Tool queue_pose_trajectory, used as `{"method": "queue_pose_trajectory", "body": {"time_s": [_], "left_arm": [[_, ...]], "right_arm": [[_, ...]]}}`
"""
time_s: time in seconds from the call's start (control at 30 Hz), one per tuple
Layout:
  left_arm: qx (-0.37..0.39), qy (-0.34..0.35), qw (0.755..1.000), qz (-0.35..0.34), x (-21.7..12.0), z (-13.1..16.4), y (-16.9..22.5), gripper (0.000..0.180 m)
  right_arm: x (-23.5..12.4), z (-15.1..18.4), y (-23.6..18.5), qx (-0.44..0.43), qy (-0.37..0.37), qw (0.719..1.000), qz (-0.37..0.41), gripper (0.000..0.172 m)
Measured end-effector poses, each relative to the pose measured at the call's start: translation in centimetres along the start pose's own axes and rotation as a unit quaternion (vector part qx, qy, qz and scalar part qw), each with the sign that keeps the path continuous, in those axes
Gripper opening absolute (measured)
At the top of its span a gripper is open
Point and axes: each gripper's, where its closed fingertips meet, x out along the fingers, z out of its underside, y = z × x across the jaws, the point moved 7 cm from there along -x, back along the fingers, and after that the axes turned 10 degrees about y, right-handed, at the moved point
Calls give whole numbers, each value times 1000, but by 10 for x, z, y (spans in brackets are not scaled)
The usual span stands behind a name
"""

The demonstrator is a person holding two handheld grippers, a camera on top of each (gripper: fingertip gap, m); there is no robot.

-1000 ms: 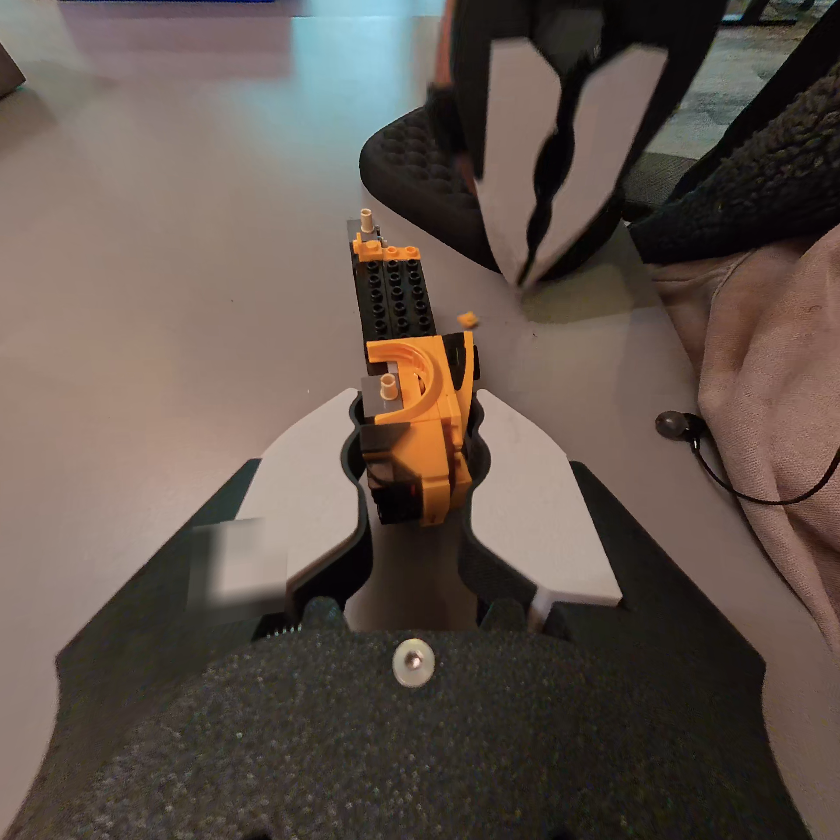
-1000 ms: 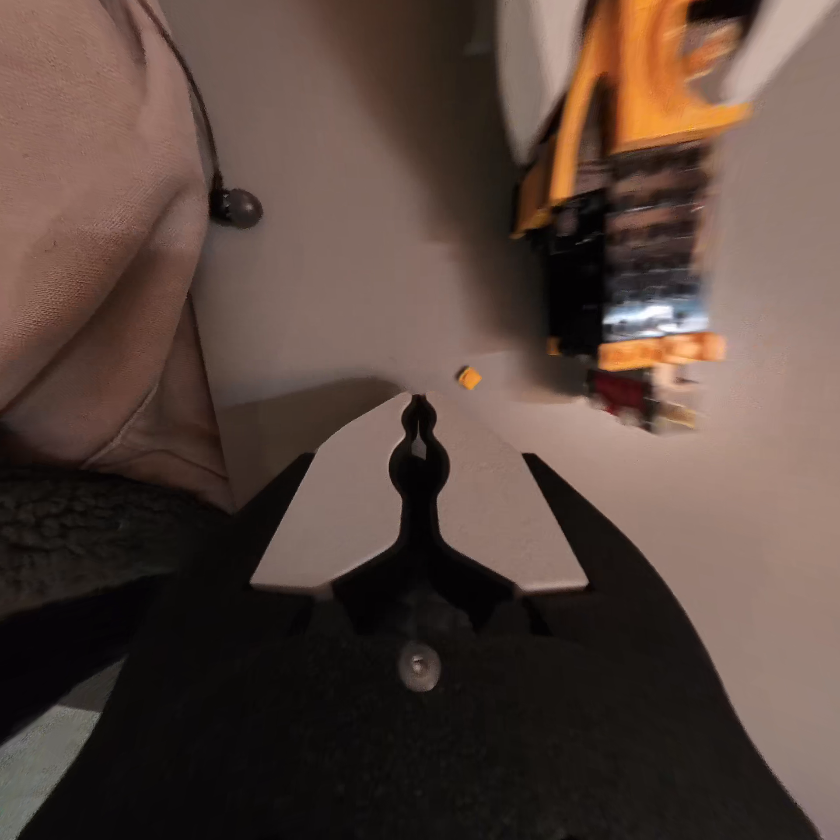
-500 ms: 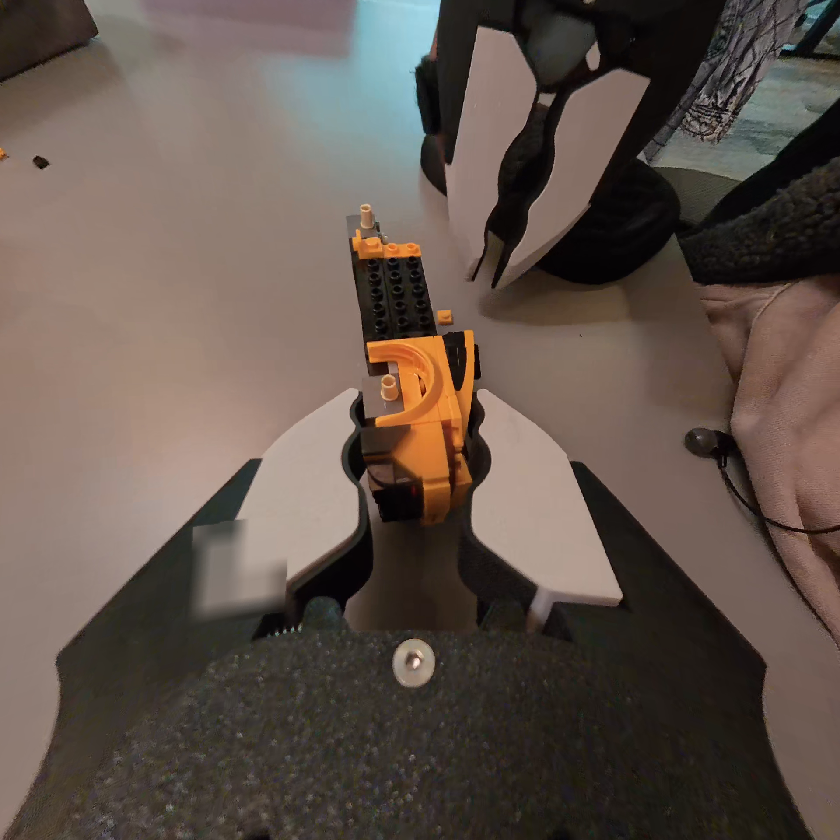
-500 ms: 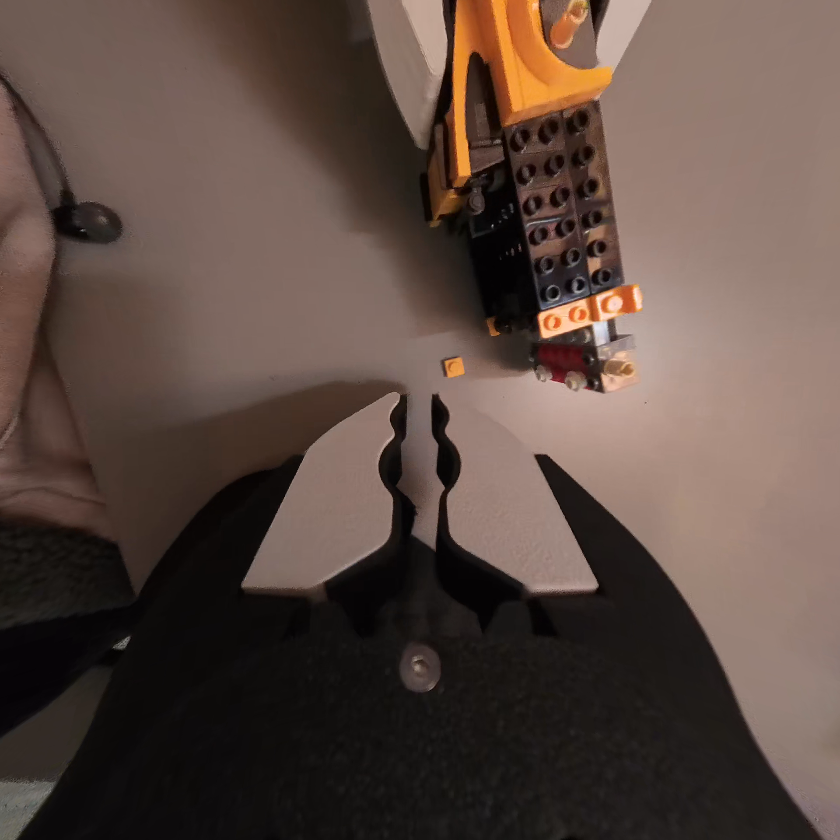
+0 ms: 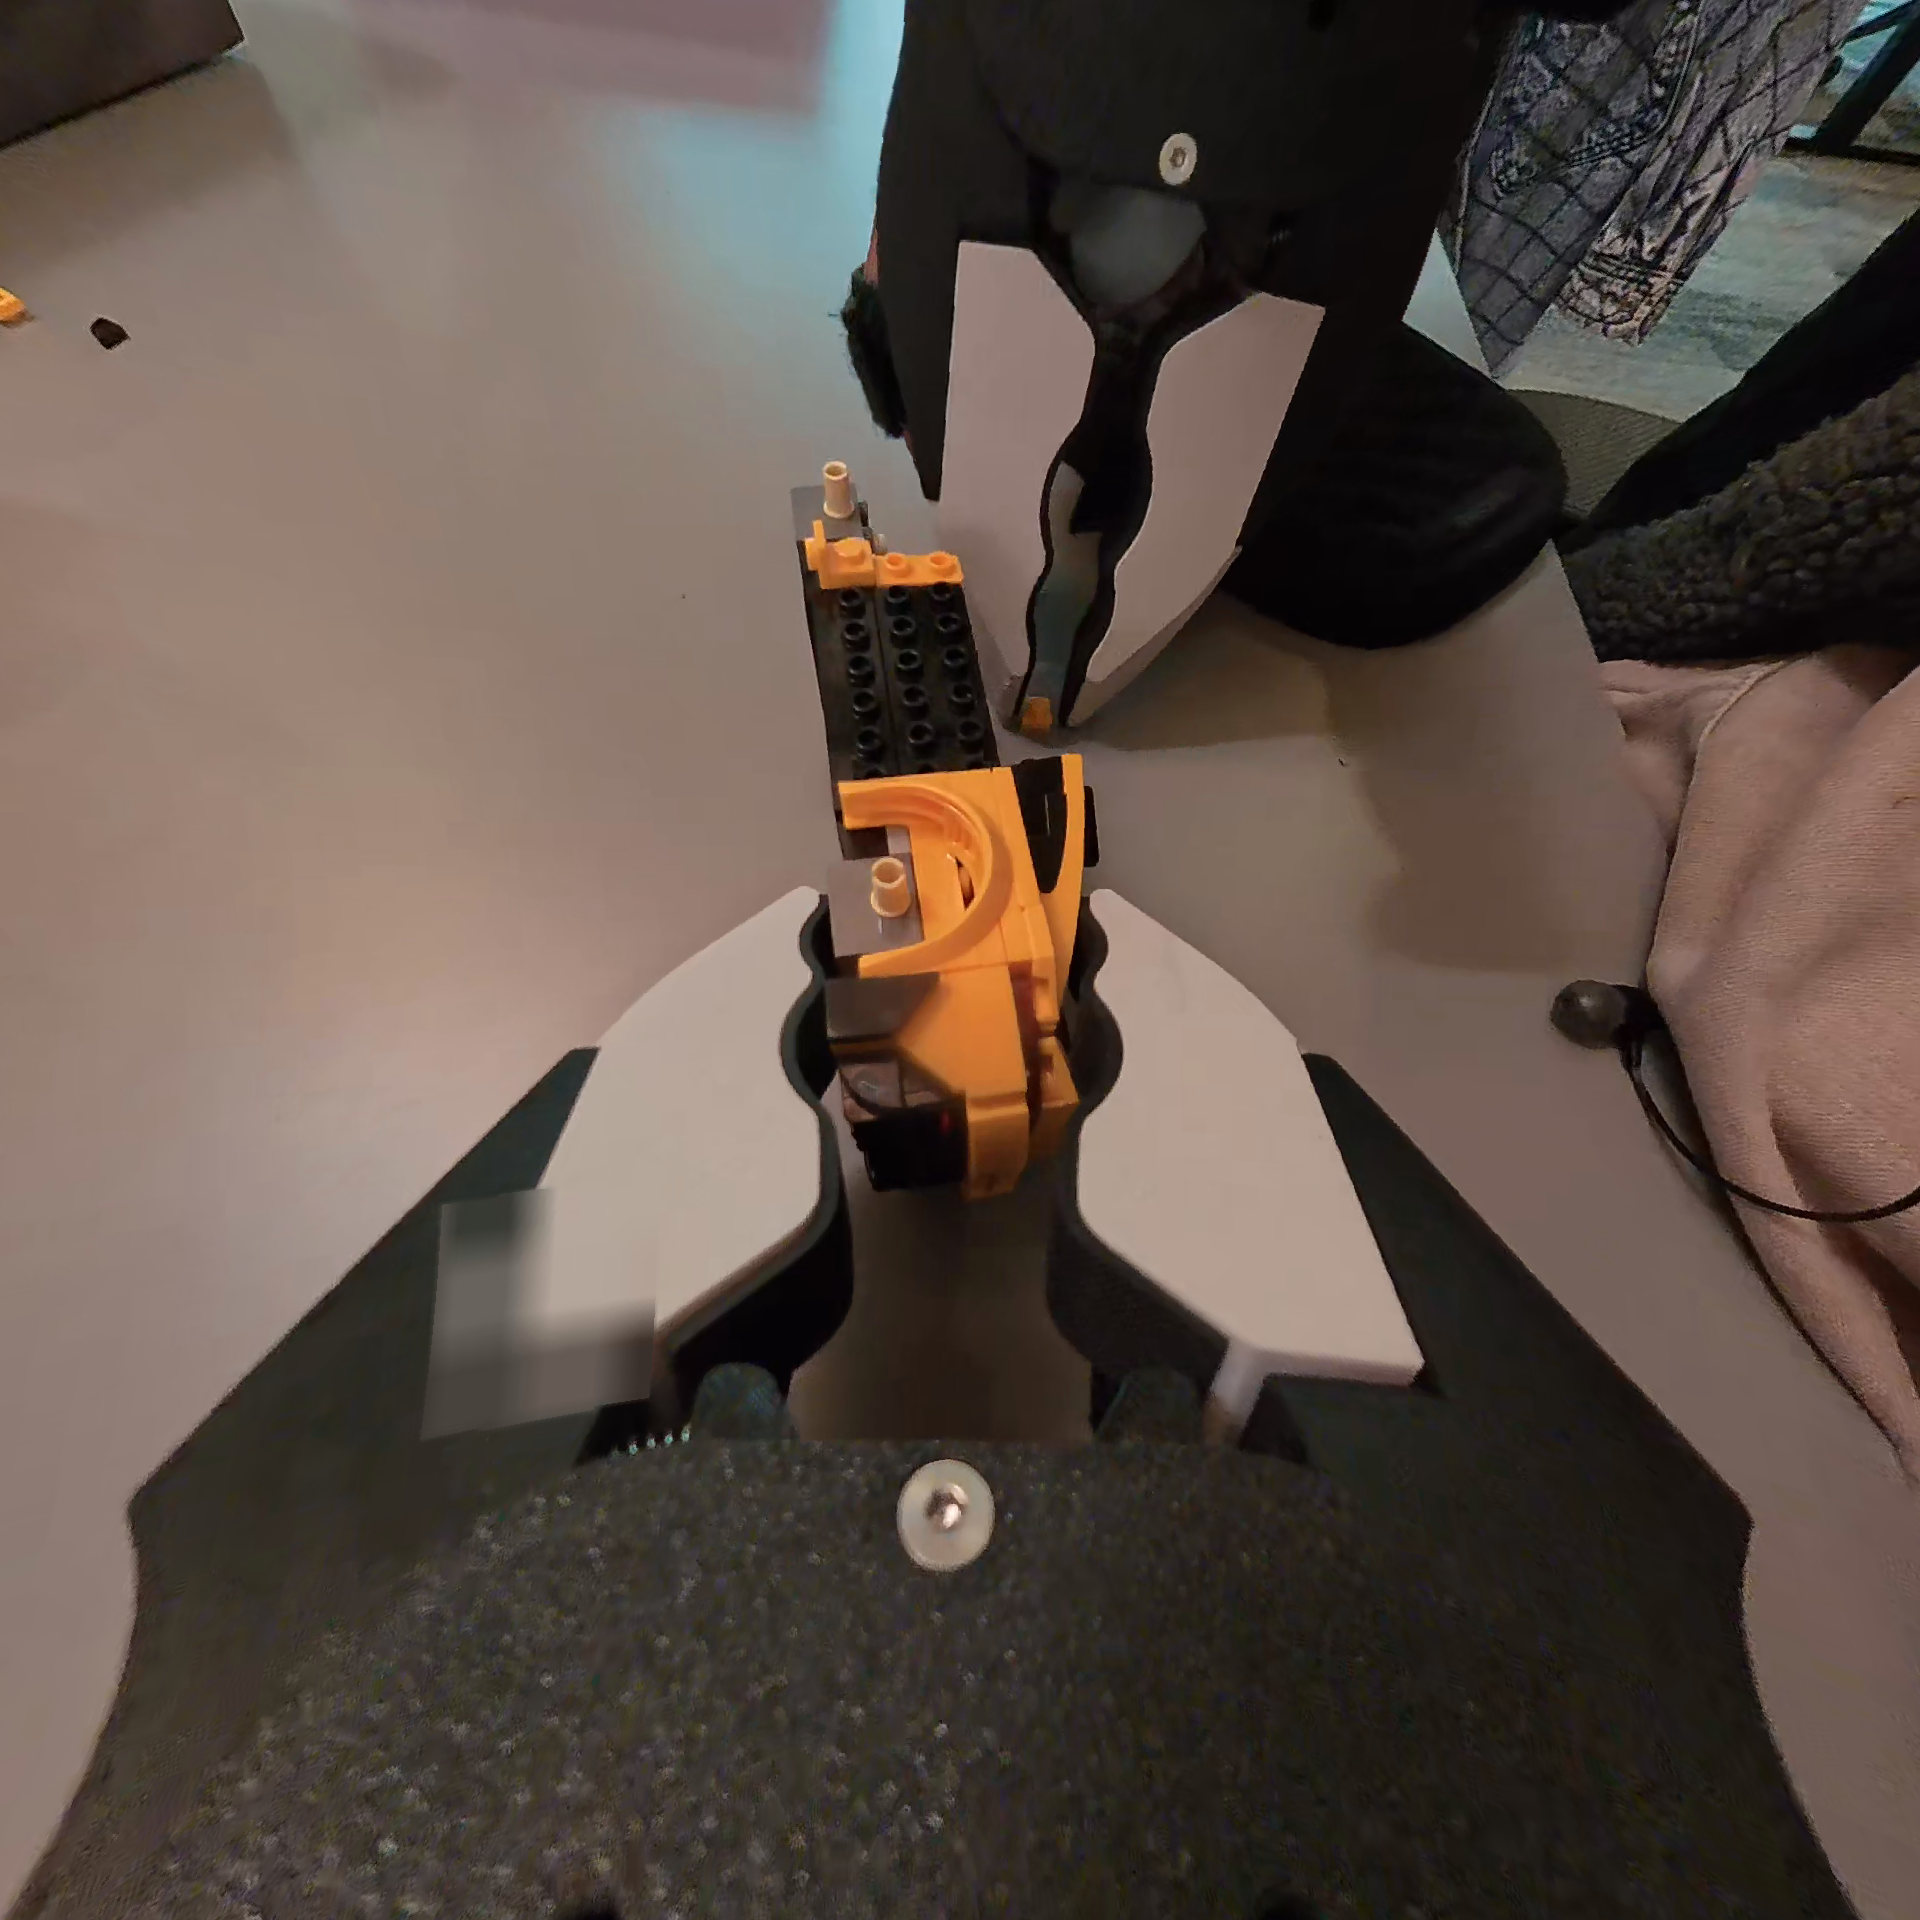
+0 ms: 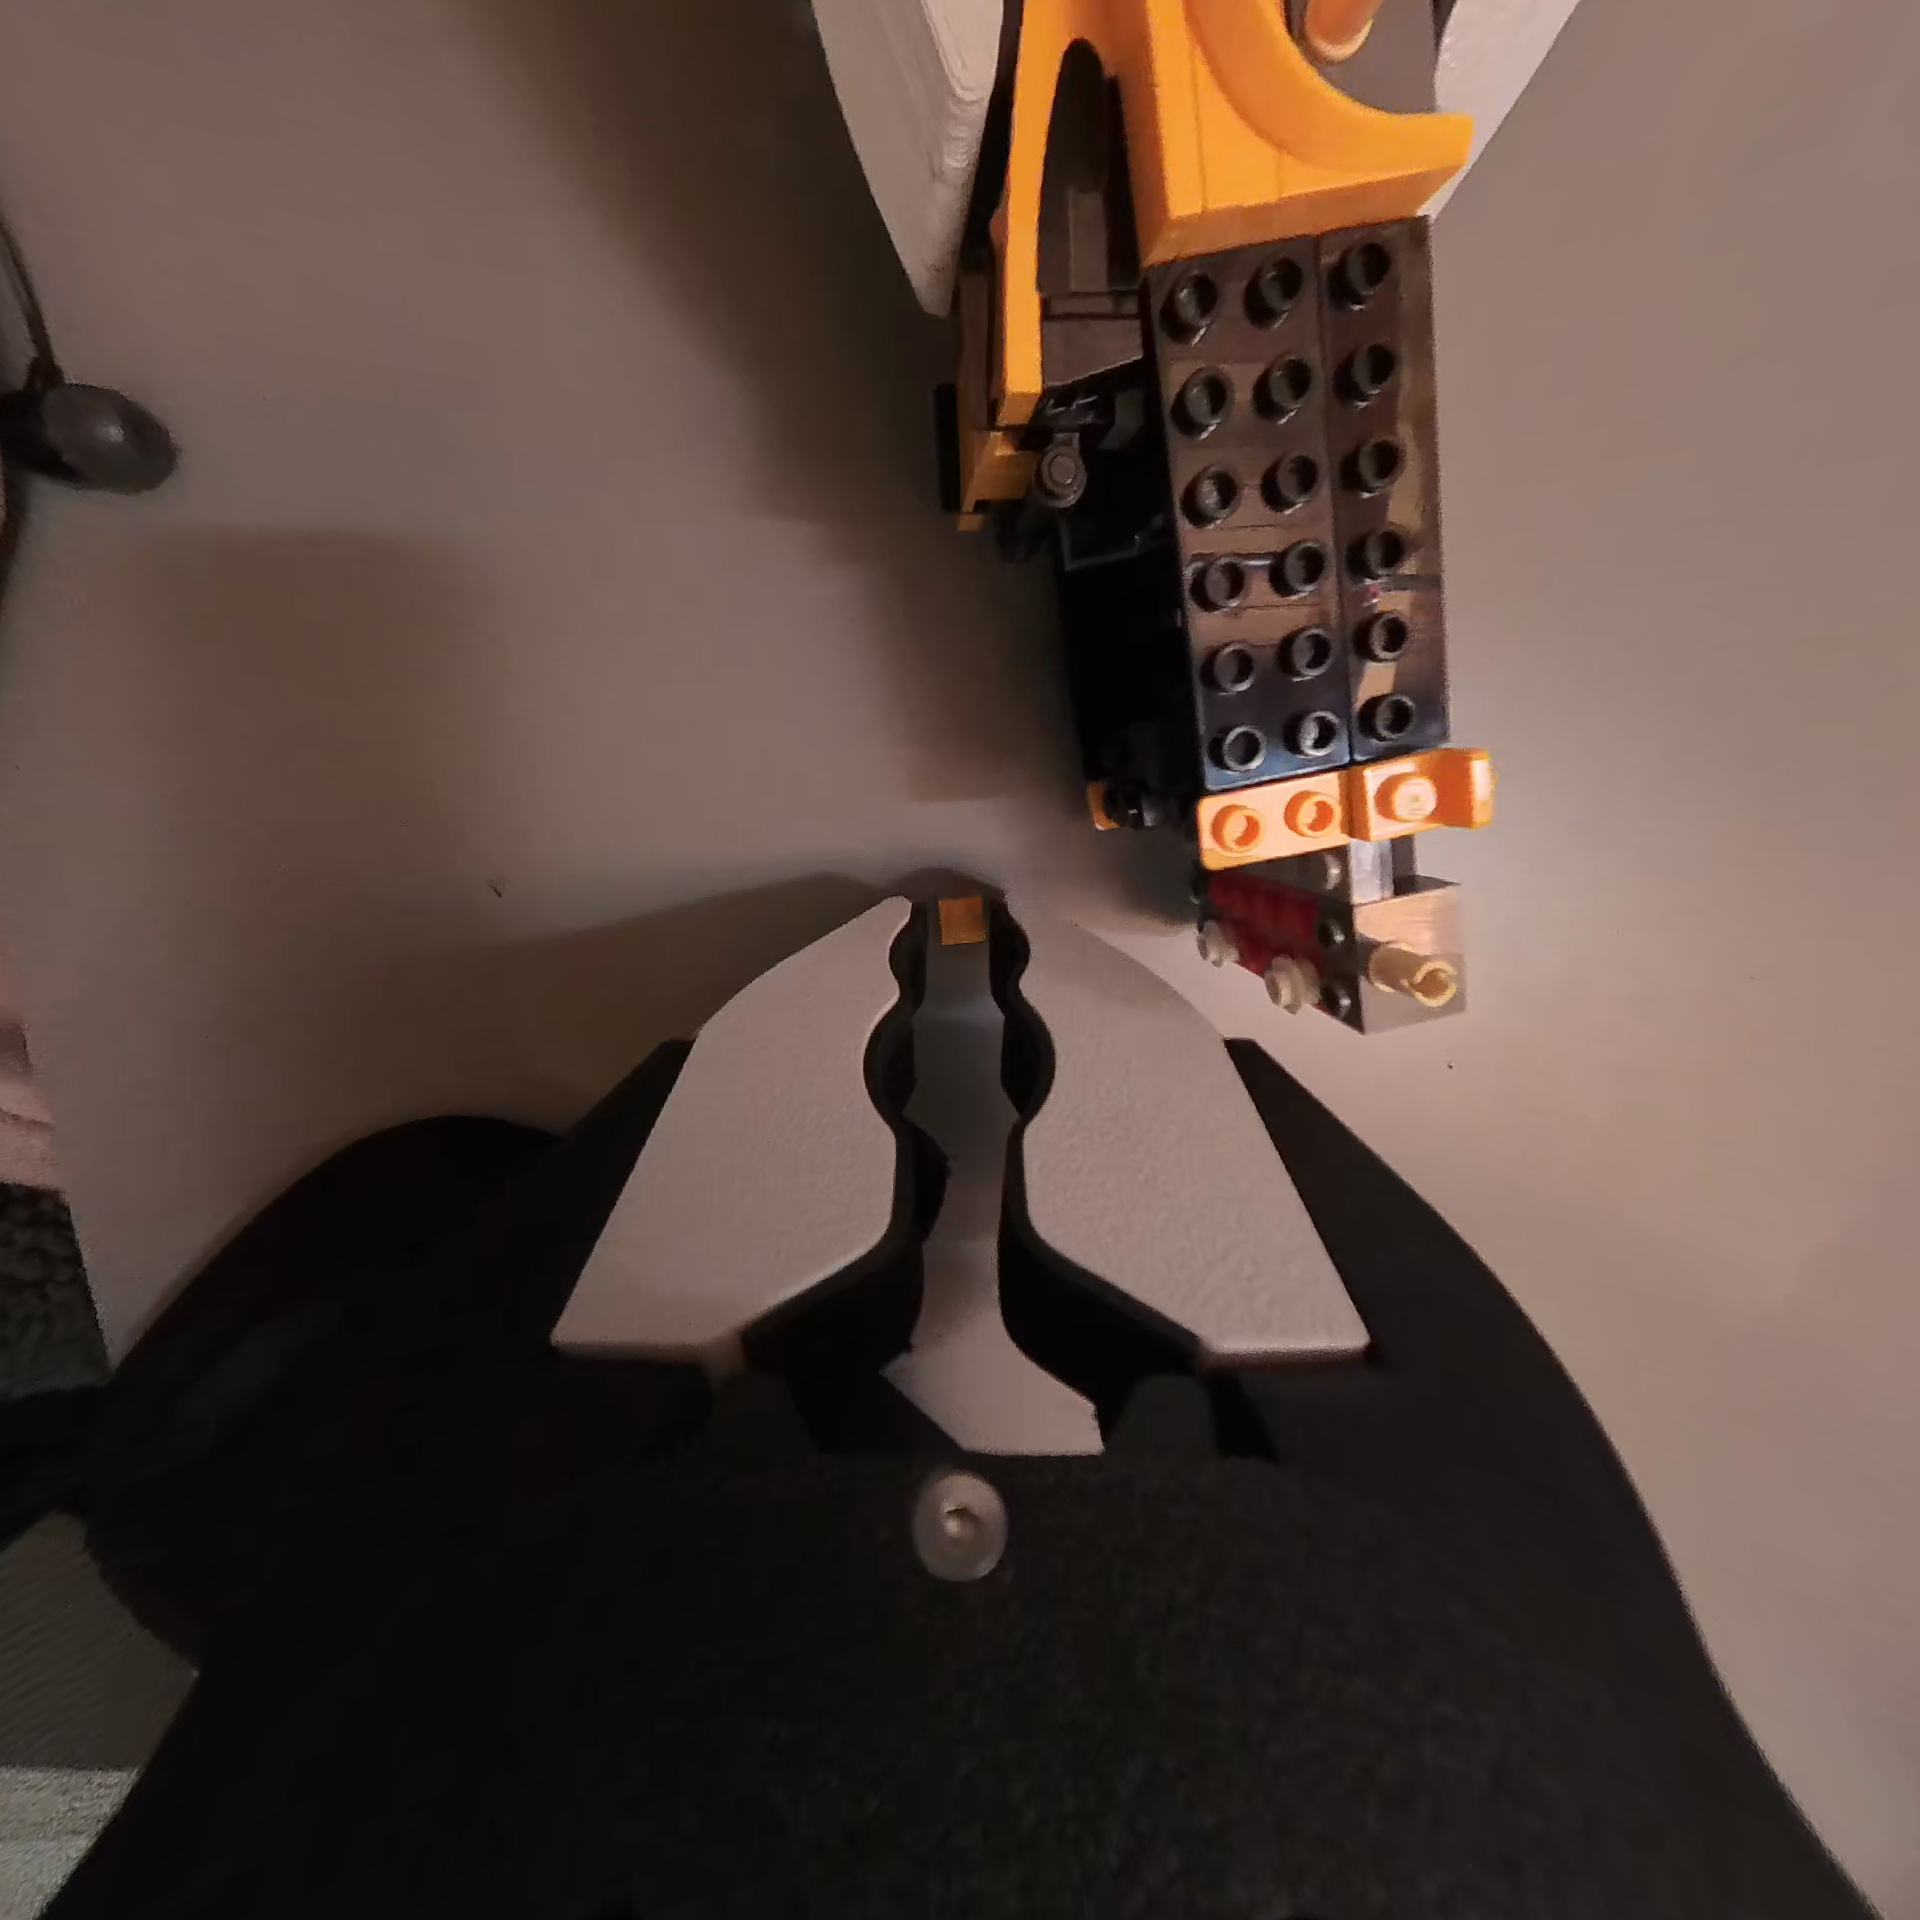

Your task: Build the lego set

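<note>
Left holds brick model; right tips bracket a small orange piece.

My left gripper [image 5: 951,1023] is clamped on the orange-and-black brick model [image 5: 935,852] – pads pressed to its orange end, black studded end lying forward on the grey table [image 5: 416,727]. My right gripper [image 6: 958,914] stands tips-down beside the model; the tiny orange piece [image 6: 958,921] sits between its narrowly parted fingertips – grip cannot be told.
</note>
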Motion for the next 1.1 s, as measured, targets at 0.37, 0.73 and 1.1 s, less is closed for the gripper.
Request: {"method": "queue_pose_trajectory", "body": {"time_s": [0.37, 0.73, 1.1], "left_arm": [[4, 0, 1000, 19, 0, 1, 2, 43], [13, -2, 999, 42, 2, 1, 9, 43], [11, -1, 999, 45, 3, 1, 10, 43]], "right_arm": [[-41, -25, 2, -23, 48, 999, -3, 7], [-45, -45, 16, -65, 19, 998, 10, 7], [-43, -45, 16, -55, 27, 998, 4, 10]]}}
